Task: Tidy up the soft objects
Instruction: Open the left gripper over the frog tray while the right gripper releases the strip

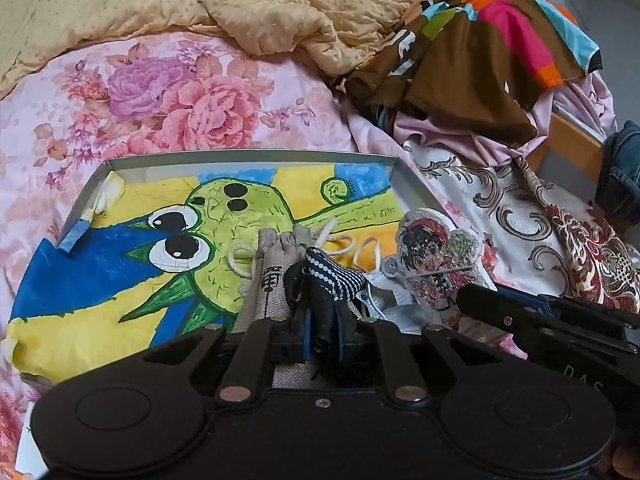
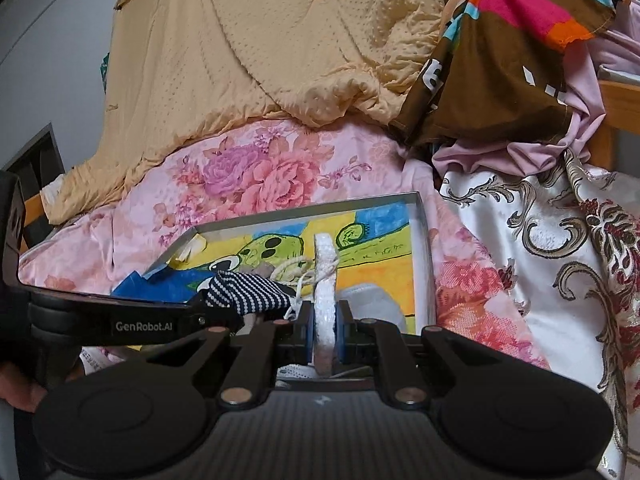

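A shallow metal tray (image 1: pixel 256 157) lined with a painted cactus picture lies on the bed; it also shows in the right wrist view (image 2: pixel 425 240). My left gripper (image 1: pixel 326 332) is shut on a dark striped sock (image 1: pixel 340 276), held over the tray's near edge; the sock shows in the right wrist view too (image 2: pixel 248 290). A grey toe sock (image 1: pixel 276 268) with a cream cord (image 1: pixel 240 264) lies in the tray. My right gripper (image 2: pixel 325 332) is shut on a flat white plush cartoon-girl charm (image 2: pixel 325 280), seen edge-on; its face shows in the left wrist view (image 1: pixel 430 252).
A pink floral sheet (image 1: pixel 168 92) covers the bed. A beige quilt (image 1: pixel 256 4) is piled at the back. Colourful brown clothing (image 1: pixel 480 52) and a white-and-red ornate cloth (image 1: pixel 532 220) lie to the right. A white mesh item (image 2: pixel 372 300) lies in the tray's near right.
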